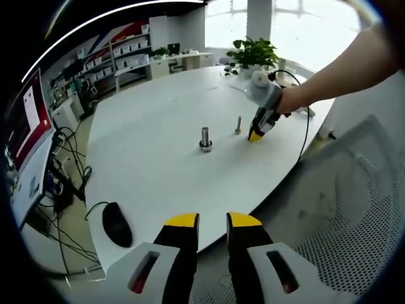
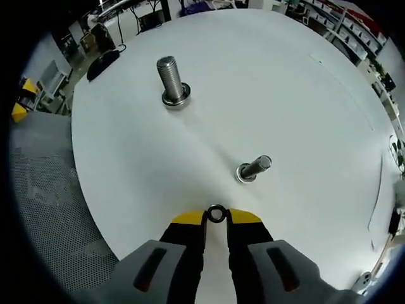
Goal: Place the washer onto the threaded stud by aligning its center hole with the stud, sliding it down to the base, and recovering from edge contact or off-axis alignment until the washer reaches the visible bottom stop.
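Right gripper (image 2: 216, 216) pinches the washer (image 2: 216, 213) just short of the smaller stud (image 2: 254, 169); left gripper (image 1: 212, 223) slightly parted, empty.

Two studs (image 2: 254, 169) (image 2: 172, 81) stand apart on the table (image 2: 285, 82), mouse (image 1: 117, 223) near its edge.

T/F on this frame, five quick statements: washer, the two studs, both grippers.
1. The right gripper holds a washer between its jaw tips. True.
2. The washer is already on the small stud. False: it sits short of it, still in the jaws.
3. The large stud has a washer at its base. True.
4. The left gripper is shut on a stud. False: open, holding nothing.
5. A computer mouse lies on the white table. True.
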### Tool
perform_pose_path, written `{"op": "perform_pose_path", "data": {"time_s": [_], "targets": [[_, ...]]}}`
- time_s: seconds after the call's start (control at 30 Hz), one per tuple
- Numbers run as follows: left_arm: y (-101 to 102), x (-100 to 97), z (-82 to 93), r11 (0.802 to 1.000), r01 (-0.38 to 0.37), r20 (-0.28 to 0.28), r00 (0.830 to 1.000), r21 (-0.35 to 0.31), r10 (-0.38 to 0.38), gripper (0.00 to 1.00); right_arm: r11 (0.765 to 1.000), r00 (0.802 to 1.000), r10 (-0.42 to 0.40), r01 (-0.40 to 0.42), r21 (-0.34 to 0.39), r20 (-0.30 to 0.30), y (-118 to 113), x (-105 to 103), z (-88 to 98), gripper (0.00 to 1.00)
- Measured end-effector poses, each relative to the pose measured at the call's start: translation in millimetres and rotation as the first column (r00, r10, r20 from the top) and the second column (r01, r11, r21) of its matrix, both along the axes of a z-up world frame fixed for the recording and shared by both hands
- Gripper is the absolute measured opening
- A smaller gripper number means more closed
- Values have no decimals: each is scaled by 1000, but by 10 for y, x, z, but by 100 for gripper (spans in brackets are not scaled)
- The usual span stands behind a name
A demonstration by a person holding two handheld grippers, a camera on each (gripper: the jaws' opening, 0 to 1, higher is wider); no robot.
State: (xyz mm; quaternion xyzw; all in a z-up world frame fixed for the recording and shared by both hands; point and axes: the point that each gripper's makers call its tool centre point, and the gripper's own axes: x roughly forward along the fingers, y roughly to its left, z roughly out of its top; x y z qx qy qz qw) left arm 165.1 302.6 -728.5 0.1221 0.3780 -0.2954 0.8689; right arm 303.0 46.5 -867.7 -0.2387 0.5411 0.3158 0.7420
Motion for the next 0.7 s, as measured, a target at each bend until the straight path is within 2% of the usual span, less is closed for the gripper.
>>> {"op": "perform_pose_path", "data": {"time_s": [0.63, 0.7], "targets": [[-1, -1, 2, 1000, -2, 1, 1000, 0, 2, 15, 999, 998, -35, 34, 12, 47, -6, -17, 13, 14], [0, -2, -1, 1000, -3, 0, 1000, 0, 3, 15, 999, 997, -32, 32, 2, 68, -1, -23, 21, 14]]}}
